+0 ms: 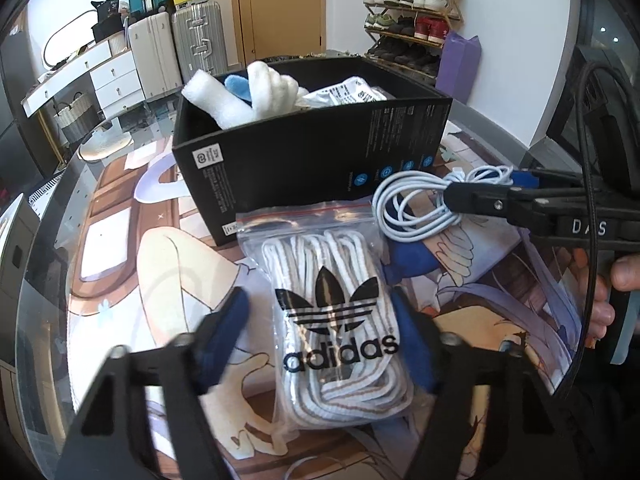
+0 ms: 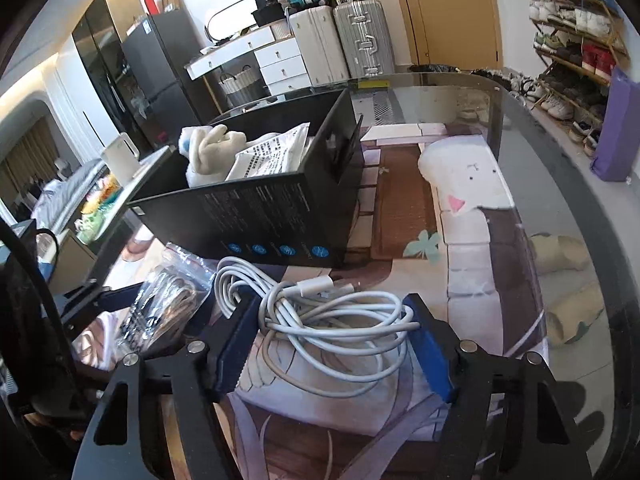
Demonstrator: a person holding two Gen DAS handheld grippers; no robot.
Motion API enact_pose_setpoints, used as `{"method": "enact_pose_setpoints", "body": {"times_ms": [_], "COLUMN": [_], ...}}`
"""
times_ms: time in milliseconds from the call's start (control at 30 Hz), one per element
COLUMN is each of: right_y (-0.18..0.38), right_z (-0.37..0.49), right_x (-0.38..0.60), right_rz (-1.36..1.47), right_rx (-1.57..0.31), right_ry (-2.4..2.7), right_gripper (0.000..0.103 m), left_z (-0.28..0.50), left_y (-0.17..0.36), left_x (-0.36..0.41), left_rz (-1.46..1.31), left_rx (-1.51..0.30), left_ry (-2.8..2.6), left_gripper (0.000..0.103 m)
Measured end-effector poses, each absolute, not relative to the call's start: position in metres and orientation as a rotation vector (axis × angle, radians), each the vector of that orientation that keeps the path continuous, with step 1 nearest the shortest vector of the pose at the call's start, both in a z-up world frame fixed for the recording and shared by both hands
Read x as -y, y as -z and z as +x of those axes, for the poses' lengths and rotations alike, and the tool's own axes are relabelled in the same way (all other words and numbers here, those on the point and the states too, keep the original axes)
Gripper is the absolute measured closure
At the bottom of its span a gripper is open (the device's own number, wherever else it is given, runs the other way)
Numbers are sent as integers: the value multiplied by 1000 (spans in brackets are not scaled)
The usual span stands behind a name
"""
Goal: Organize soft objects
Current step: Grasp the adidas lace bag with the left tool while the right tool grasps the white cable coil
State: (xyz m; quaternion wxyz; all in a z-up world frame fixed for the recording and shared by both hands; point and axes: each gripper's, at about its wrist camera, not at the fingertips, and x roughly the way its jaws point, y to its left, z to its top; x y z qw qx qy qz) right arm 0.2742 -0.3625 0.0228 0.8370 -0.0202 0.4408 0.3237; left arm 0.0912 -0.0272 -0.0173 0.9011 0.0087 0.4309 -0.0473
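the clear zip bag of white shoelaces, printed with a black adidas trefoil, lies flat on the illustrated mat under the glass tabletop, just in front of the black cardboard box. the left gripper sits around it with its blue-padded fingers spread wide, one pad on each side of the bag; whether the right pad touches the plastic i cannot tell, and nothing is clamped. behind, the box holds a white foam piece, a white plush toy with a bit of blue, and a white printed pouch. to the right of the bag rests a coiled white charging cable, near the box's front wall. the right gripper brackets the coil, jaws wide apart, the bundle lying loose between the pads.
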Motion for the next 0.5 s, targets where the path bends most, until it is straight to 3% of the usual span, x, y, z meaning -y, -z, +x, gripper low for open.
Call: {"method": "enact_pose_setpoints", "body": {"times_ms": [33,133,500], "right_y": [-23,-23,-34], "right_z": [273,272,262], "right_x": [364,368,378], "right_rz": [-41,-29,-23], "right_rx": [-924,-916,-865], "right_ry": [-687,-706,-742], "right_gripper": [32,32,36], "left_z": [90,88,77], "left_y": [17,15,1], "left_x": [26,22,17], "left_rz": [15,-9,-54], "left_rx": [-887,-878,-817], "left_ry": [100,110,141], "left_gripper": [50,56,60]}}
